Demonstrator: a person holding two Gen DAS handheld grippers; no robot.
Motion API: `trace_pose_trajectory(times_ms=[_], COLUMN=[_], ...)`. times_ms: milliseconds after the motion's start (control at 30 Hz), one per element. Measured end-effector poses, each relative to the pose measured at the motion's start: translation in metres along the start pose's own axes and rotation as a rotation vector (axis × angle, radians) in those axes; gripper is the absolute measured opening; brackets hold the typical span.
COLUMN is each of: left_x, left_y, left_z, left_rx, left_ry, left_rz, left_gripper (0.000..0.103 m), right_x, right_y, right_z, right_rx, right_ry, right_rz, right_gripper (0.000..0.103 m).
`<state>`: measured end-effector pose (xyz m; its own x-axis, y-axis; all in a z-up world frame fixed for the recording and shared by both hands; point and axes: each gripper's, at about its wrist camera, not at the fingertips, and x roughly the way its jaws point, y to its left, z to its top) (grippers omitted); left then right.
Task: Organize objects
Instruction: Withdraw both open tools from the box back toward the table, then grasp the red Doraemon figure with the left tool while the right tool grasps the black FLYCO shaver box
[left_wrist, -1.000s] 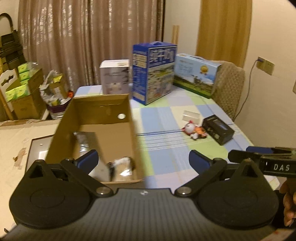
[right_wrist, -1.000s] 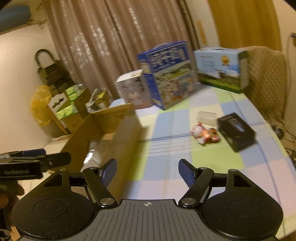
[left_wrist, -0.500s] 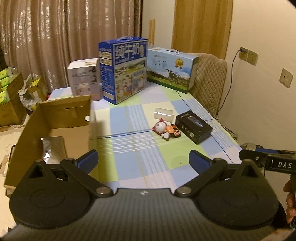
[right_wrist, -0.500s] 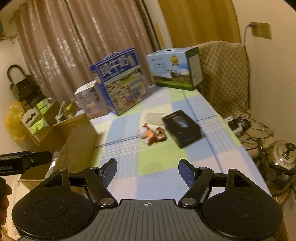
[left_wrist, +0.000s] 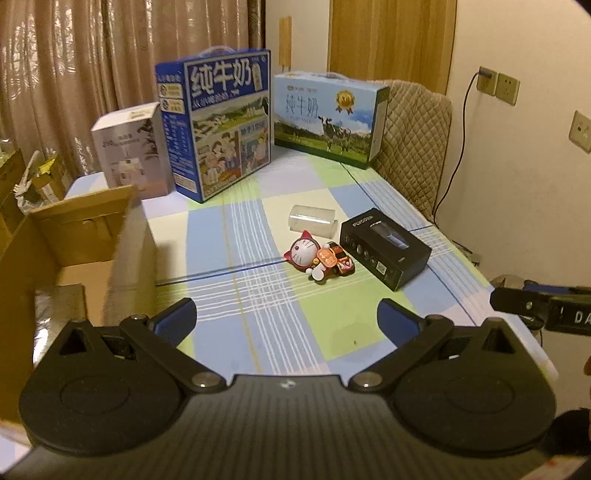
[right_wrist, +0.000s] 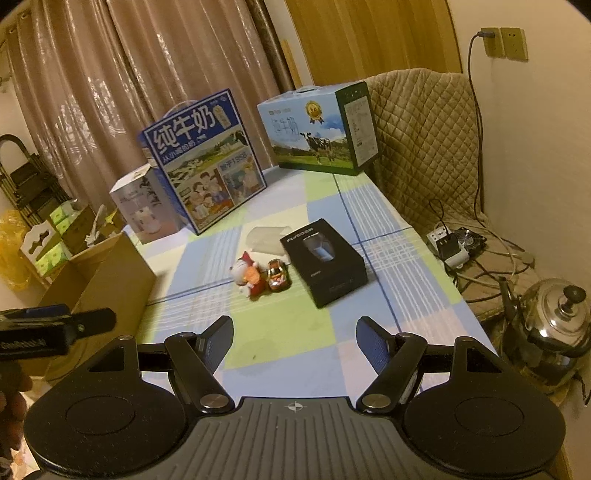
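Observation:
A cat figurine (left_wrist: 304, 253) (right_wrist: 248, 274), a small toy car (left_wrist: 340, 258) (right_wrist: 277, 278), a black box (left_wrist: 385, 247) (right_wrist: 325, 260) and a clear plastic case (left_wrist: 312, 219) (right_wrist: 264, 236) lie mid-table on the checked cloth. An open cardboard box (left_wrist: 74, 236) (right_wrist: 107, 269) stands at the table's left with a silver packet (left_wrist: 59, 306) inside. My left gripper (left_wrist: 286, 321) is open and empty above the near table edge. My right gripper (right_wrist: 295, 341) is open and empty, short of the black box.
Two milk cartons (left_wrist: 218, 129) (left_wrist: 328, 118) and a white box (left_wrist: 131, 147) stand at the table's far end. A quilted chair (right_wrist: 424, 140) is at the right, a kettle (right_wrist: 554, 328) and power strip (right_wrist: 448, 243) beside the table. Cartons crowd the floor at left (right_wrist: 44, 243).
Both views have swung right, from the cardboard box toward the small objects on the cloth. Both grippers stay open and empty.

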<state>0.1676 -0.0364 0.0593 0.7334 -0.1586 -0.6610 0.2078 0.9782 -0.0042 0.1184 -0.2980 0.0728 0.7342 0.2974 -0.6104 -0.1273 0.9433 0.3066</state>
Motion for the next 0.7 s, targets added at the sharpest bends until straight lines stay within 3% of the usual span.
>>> trace_pose_trajectory(times_ms=[300,700], left_x=[0.075,0.140], left_y=[0.000,0.007], left_z=[0.006,0.009], left_rx=[-0.013,-0.025], left_ry=[0.048,0.075], left_rz=[-0.018,-0.016], left_gripper=[0.102,0.102], right_x=[0.065,0.138], right_y=[-0.014,-0.028], right_z=[0.015,0.022], right_rx=[-0.081,-0.212], right_ry=[0.017,0.032], right_rz=[-0.023,-0.023], right_gripper=[0.071,0.071])
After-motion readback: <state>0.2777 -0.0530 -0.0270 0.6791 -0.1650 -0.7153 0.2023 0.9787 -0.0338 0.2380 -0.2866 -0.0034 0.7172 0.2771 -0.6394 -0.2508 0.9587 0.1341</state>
